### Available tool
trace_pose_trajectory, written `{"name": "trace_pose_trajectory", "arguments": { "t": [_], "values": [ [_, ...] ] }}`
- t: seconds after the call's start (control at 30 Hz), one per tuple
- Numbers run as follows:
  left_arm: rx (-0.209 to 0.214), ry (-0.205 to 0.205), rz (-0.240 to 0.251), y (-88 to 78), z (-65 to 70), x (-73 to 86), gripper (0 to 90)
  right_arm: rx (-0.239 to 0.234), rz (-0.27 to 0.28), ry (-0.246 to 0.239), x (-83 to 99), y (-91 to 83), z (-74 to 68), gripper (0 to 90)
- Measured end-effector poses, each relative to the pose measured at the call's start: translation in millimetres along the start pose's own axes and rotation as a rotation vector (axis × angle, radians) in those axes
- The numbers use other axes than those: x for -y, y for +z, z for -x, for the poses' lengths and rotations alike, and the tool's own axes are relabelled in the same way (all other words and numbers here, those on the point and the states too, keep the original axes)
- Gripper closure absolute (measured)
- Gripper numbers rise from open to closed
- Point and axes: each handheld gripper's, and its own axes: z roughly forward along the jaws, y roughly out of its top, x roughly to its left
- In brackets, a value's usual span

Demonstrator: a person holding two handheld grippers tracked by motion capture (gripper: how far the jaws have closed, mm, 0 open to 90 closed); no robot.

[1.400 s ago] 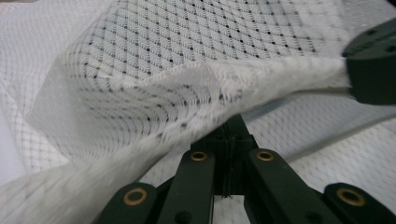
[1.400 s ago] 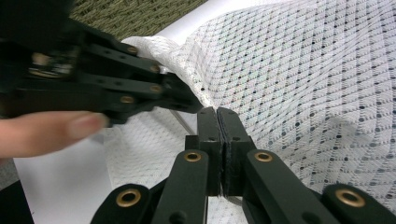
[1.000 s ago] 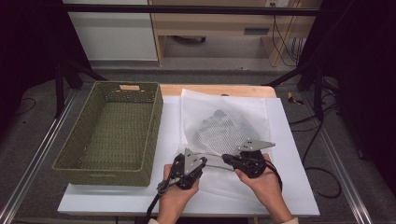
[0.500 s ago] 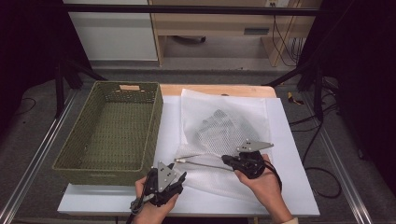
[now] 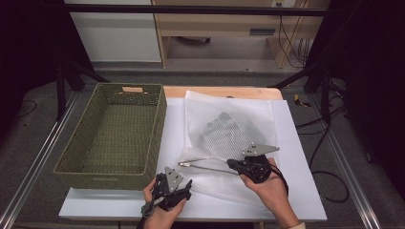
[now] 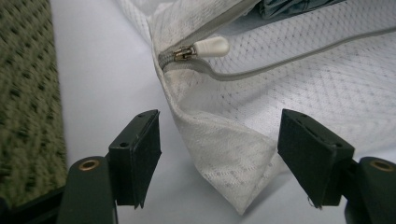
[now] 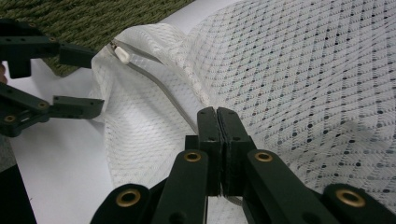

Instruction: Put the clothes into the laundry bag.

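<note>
A white mesh bag (image 5: 229, 136) with a grey garment (image 5: 224, 125) inside lies on the white table cover. Its zip runs along the near edge to a white pull (image 6: 211, 46) at the left end. My right gripper (image 5: 231, 164) is shut on the bag's zip edge (image 7: 187, 116), its jaws pressed together (image 7: 217, 112). My left gripper (image 5: 185, 185) sits lower left near the table's front edge. Its jaws have just been opening and stand open (image 6: 219, 121). The bag's folded corner (image 6: 224, 158) lies between the pads, which do not touch it.
A deep green woven basket (image 5: 86, 167) stands to the left of the bag, close to my left gripper. Bare white cover (image 5: 296, 143) shows to the right of the bag. Dark stands and cables flank the table.
My left gripper has pulled back from beside the right gripper toward the front left of the table, and its jaws have opened. The right gripper has kept still on the bag.
</note>
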Motion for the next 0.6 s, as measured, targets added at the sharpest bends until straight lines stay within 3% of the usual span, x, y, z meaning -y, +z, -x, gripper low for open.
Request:
{"name": "trace_pose_trajectory", "arguments": {
  "t": [0.1,0.2,0.33,0.4,0.6],
  "values": [
    [0.008,0.003,-0.011,4.2,-1.1,1.1,36.4,-0.001,-0.001,-0.004,-0.1,-0.3,-0.2,89.3],
    [0.019,0.001,-0.009,5.1,-2.2,1.8,48.4,-0.004,-0.003,-0.004,0.0,0.1,-0.5,89.3],
    [0.026,0.011,0.017,2.4,-5.1,2.4,75.5,-0.004,-0.005,-0.01,0.1,0.5,-1.0,89.3],
    [0.026,0.004,0.027,-0.1,-7.8,3.2,83.2,-0.006,-0.009,-0.013,0.2,0.4,-1.3,89.3],
    [0.036,-0.017,0.047,-11.3,-12.6,6.1,87.2,-0.016,-0.027,-0.028,2.5,1.9,-4.2,89.3]
  ]
}}
